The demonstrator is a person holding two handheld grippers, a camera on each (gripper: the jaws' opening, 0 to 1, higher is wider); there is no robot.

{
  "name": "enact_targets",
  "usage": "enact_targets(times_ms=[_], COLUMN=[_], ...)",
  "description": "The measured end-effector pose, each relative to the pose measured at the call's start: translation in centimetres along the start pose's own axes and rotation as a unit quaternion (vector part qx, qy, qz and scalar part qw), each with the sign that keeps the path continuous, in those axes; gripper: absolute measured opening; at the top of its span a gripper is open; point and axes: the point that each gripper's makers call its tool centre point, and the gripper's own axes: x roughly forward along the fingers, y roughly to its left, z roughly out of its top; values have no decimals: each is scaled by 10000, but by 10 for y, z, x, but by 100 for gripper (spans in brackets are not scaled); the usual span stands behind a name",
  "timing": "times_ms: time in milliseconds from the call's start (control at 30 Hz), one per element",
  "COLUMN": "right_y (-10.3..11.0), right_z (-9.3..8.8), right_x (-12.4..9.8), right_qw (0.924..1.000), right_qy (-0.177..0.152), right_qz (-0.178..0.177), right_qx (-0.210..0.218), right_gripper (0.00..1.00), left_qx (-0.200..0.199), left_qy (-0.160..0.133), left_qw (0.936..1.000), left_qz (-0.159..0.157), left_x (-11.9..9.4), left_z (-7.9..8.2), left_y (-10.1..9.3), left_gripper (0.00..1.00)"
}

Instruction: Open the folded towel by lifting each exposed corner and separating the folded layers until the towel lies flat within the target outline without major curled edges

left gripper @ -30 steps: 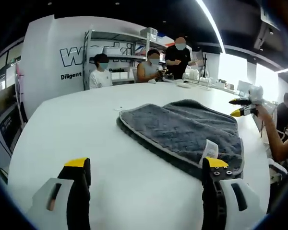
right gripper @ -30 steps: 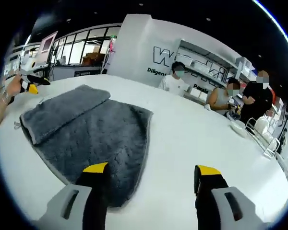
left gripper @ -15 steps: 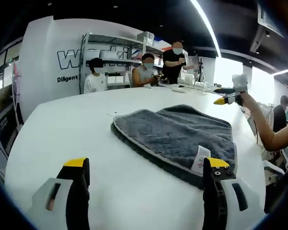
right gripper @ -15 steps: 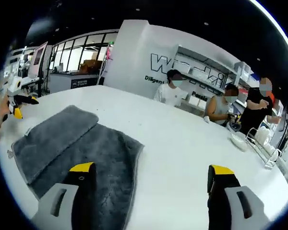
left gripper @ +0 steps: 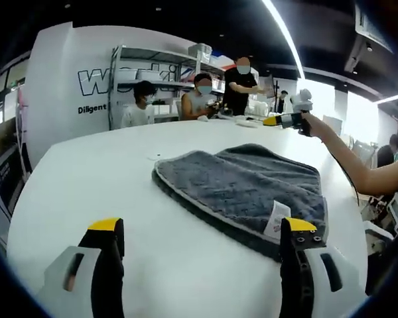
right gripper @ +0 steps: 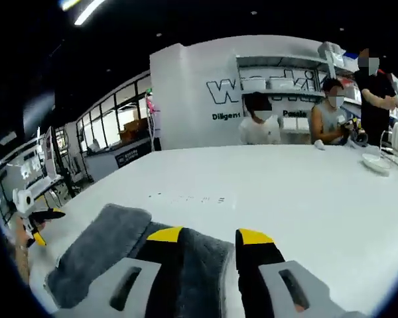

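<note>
A grey towel (left gripper: 245,189) lies folded on the white table (left gripper: 99,172), its upper layer over a wider lower one, with a white label (left gripper: 276,215) at the near right corner. My left gripper (left gripper: 202,228) is open and low over the table, just short of the towel's near edge, right fingertip beside the label. My right gripper (left gripper: 282,120), held in a hand, is up in the air beyond the towel's far side. In the right gripper view my right gripper (right gripper: 210,235) has its jaws narrowed with a gap and nothing between them. The towel (right gripper: 99,252) lies below, the left gripper (right gripper: 38,222) at far left.
Three people (left gripper: 202,96) are at the table's far end in front of a shelf (left gripper: 152,63). A dish rack (right gripper: 395,149) and a bowl (right gripper: 375,161) stand on the far part of the table. The person's arm (left gripper: 358,165) reaches in over the right side.
My right gripper has risen and swung toward the far side of the towel, and its jaws have come closer together. The left gripper has stayed in place and open.
</note>
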Motion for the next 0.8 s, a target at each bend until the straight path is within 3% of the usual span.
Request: enact_targets(times_ms=[200,233,367,533,700,800], right_y=[-12,-21,-23,-32,-28,-37], right_z=[-20,-17,-24,-36,-43,-51], right_x=[17,22,28,32,35,41], right_qw=[9967,9959,9897,9919,9888,9877], right_qy=[198,208,194,461,647,788], right_qz=[52,76,272,6,139,87], right_qx=[782,878,1391,1185,1340,1347], right_gripper=[18,16,11,10,13,14], left_qx=[8,14,45,95,135,140], left_qy=[21,22,44,113,150,186], left_qw=[10000,10000,10000,9999,9998,9997], left_qz=[31,40,52,60,57,50], left_x=[-1,-1,-1,-1,-1,0], left_z=[-2,-2,-2,-4,-5,-7], left_y=[-2,-2,-4,-7,-9,-11], left_gripper=[96,96,96,96,96,96])
